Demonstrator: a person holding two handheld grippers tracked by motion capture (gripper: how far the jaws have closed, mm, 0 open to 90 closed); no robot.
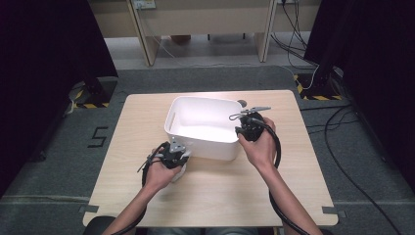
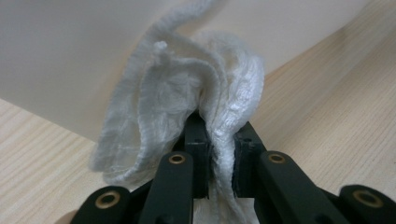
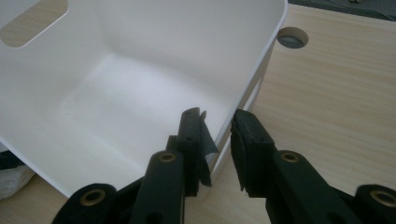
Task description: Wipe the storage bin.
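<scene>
Left tool [image 2: 219, 154]: clamped on a bunched white cloth [image 2: 187, 112]. Most of the cloth balloons ahead of the tips and droops to one side; a thin strip sits between the pads. The cloth is pressed up against the outside wall of the white bin [image 1: 203, 142], low, where the wall meets the bench [image 1: 210, 196].

Right tool [image 3: 219, 140]: its jaws straddle the bin's rim, one inside the wall, one outside. From the right gripper view you cannot tell for sure that the pads press on the plastic; it reads as a bracing hold on that wall.

Risks, as judged from here:
- Your grip on the cloth is narrow. Drag against the wall could pull it out of the pads.
- The loose fold hanging beside the left tool may catch under the bin's lower edge.
- If you push the wall hard with the left, the bin could slide or tip toward the right tool, whose hold looks light.

Pose: your left hand [image 1: 159, 171] is low, forearm angled in, tool pointing forward at the bin's near wall. Your right hand [image 1: 259, 144] sits higher, beside the bin, with the tool tipped downward over the rim.
</scene>
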